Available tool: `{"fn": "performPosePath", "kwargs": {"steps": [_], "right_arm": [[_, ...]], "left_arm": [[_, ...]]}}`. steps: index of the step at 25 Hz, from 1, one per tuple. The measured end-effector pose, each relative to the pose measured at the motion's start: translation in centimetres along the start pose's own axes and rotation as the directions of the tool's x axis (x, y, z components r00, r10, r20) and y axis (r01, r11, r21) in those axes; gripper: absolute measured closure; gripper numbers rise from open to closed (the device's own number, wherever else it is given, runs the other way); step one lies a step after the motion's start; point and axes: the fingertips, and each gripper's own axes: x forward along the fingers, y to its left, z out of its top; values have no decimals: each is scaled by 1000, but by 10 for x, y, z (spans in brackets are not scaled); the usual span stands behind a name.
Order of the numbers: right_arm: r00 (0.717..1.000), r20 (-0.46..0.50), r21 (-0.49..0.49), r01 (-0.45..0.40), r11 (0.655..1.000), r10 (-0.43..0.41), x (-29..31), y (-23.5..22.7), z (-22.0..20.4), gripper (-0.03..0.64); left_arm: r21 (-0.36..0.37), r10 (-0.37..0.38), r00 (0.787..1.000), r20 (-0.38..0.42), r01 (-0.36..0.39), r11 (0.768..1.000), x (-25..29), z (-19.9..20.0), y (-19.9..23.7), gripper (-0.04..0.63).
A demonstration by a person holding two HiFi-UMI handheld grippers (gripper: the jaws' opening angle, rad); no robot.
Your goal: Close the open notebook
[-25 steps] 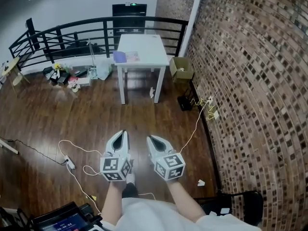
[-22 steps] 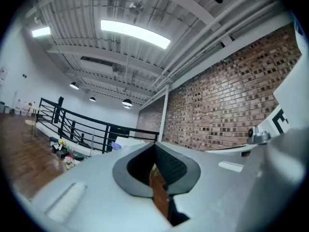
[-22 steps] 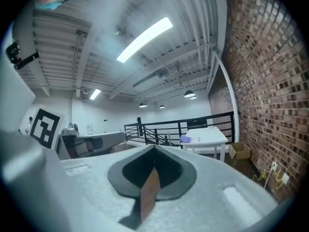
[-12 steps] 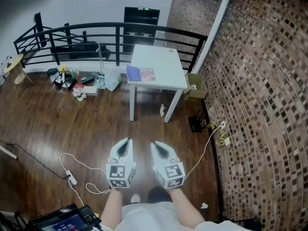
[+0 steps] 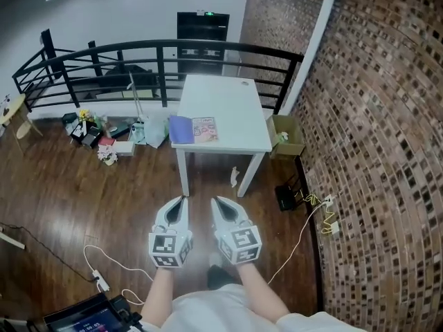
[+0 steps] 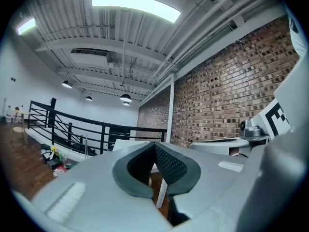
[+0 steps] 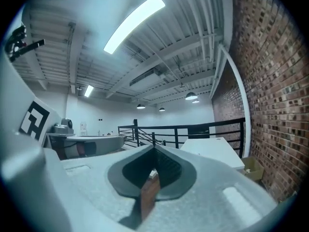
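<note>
The open notebook [image 5: 194,130] lies flat at the near left edge of a white table [image 5: 232,102], with a purple left half and a pinkish printed right half. My left gripper [image 5: 181,201] and right gripper [image 5: 215,201] are held side by side over the wooden floor, well short of the table and pointing towards it. Both are shut with nothing between their jaws. In the left gripper view, the left gripper [image 6: 155,144] partly hides the table [image 6: 120,143]. The right gripper view shows the right gripper [image 7: 154,148] with the table [image 7: 212,151] to its right; the notebook shows in neither gripper view.
A black railing [image 5: 138,50] runs behind the table. A brick wall [image 5: 374,151] lines the right side. A cardboard box [image 5: 285,144] sits by the table's right leg. Clutter [image 5: 104,133] lies on the floor at left, and cables [image 5: 304,209] trail at right.
The table and notebook have come closer and grown larger in the head view. Both grippers stay shut and side by side, carried forward together.
</note>
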Motion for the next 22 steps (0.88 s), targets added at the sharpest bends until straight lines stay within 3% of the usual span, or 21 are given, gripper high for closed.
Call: {"fn": "performPosePath", "kwargs": {"steps": [7, 12, 22], "right_arm": [[981, 184, 40, 61, 997, -67, 73, -118, 73, 626], [993, 117, 64, 21, 998, -28, 118, -142, 55, 626], [999, 35, 23, 1, 1000, -2, 272, -184, 47, 626]], "left_arm": [[17, 16, 1000, 22, -16, 1000, 125, 39, 13, 578], [-17, 54, 998, -32, -54, 998, 177, 26, 38, 578], [-25, 8, 1000, 7, -8, 1000, 311, 32, 122, 578]]}}
